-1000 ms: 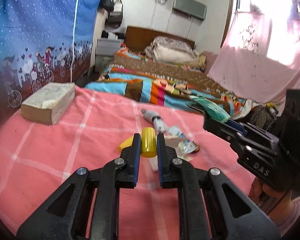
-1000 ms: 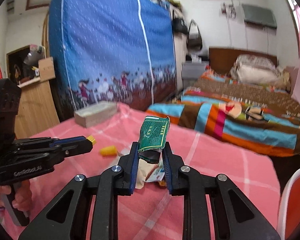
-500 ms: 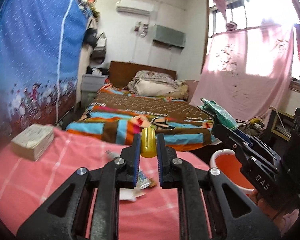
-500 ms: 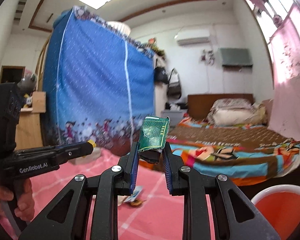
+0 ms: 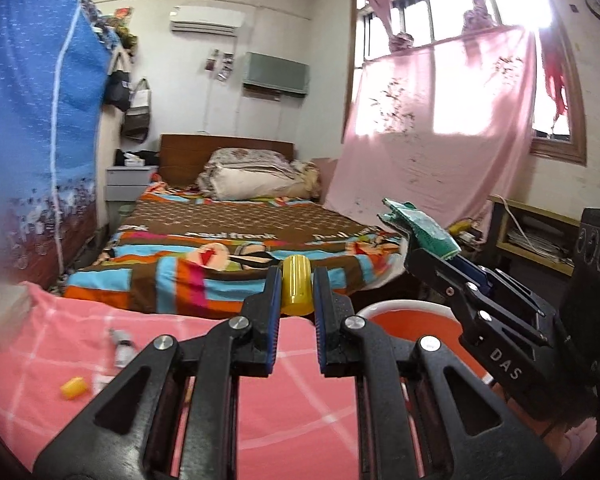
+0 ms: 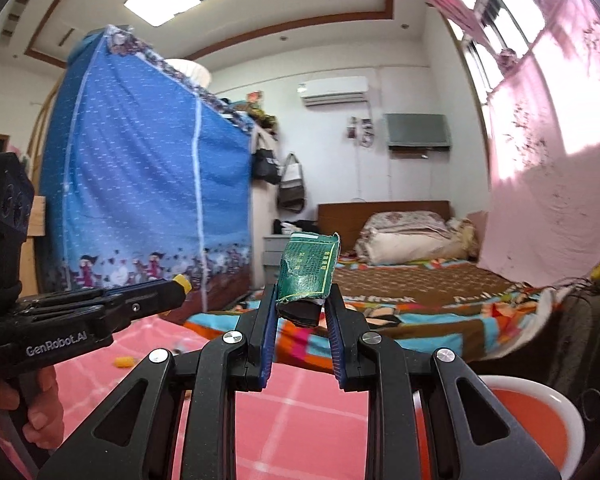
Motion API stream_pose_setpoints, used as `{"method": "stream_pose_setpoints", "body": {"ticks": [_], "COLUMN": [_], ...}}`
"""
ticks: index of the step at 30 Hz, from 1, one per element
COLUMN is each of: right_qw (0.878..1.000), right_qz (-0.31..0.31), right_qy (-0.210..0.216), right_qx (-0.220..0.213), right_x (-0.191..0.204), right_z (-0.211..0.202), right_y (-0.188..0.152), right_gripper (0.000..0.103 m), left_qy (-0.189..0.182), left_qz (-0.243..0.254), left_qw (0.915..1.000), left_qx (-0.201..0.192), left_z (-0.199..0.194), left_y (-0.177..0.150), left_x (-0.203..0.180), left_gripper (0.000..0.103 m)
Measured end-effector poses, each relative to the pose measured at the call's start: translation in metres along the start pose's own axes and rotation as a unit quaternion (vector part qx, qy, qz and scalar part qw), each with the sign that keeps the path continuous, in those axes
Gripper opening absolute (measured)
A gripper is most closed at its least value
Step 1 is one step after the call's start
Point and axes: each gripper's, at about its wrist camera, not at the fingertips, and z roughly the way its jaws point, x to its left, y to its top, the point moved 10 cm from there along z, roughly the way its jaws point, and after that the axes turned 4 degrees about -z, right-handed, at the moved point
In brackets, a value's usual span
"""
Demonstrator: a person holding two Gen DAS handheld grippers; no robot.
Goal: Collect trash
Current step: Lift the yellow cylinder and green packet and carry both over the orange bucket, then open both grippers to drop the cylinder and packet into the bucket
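Observation:
My left gripper point(image 5: 296, 280) is shut on a yellow plastic cap point(image 5: 296, 290), held above the far edge of the pink checked cloth point(image 5: 284, 392). My right gripper point(image 6: 302, 302) is shut on a crumpled green wrapper point(image 6: 308, 274); the same gripper point(image 5: 410, 240) and wrapper point(image 5: 424, 226) appear at the right of the left wrist view. An orange bin with a white rim point(image 5: 412, 324) stands just beyond the cloth's right end, below both grippers; it also shows as the bin point(image 6: 536, 420). A small yellow piece point(image 5: 74, 387) and a flattened bottle point(image 5: 122, 346) lie on the cloth.
A bed with a striped colourful blanket point(image 5: 220, 264) lies beyond the cloth. A blue fabric wardrobe point(image 6: 140, 184) stands at the left, a pink curtain point(image 5: 432, 140) at the right. A pale box point(image 5: 4, 316) rests on the cloth's left edge. A hand point(image 6: 28, 412) holds the left gripper's handle.
Both grippers have swung right and lifted, away from the litter on the cloth and toward the orange bin, which has come into view. Each keeps its hold.

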Motion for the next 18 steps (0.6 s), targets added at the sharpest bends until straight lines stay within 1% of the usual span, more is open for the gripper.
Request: {"method": "stream_pose_setpoints", "body": {"ticks": [5,9,11,14,18], "right_qw": [0.998,0.994,0.992,0.987,0.981], "right_qz": [0.014,0.038,0.049,0.066,0.080], "right_qy": [-0.041,-0.070,-0.078,-0.087,-0.089], "right_qx": [0.035,0.071,0.089,0.121,0.155], "right_x": [-0.037,-0.068,-0.081,-0.095,-0.106], "right_z": [0.001,0.001,0.001,0.003,0.005], "right_y": [-0.010,-0.023,-0.031,-0.045,-0.062], "right_gripper": [0.022,0.022,0.023,0.023,0.024], "left_qy": [-0.029,-0.054,-0.064,-0.069,-0.081], "left_qz": [0.004,-0.004,-0.008,-0.014,-0.030], "left_qw": [0.9993,0.9970,0.9949,0.9918,0.9845], "left_qx": [0.025,0.056,0.077,0.106,0.152], "left_z": [0.020,0.041,0.052,0.068,0.084], "left_y": [-0.008,-0.017,-0.024,-0.036,-0.054], "left_x": [-0.029,-0.050,-0.059,-0.070,-0.081], "left_gripper": [0.056,0.056,0.056,0.056,0.056]}}
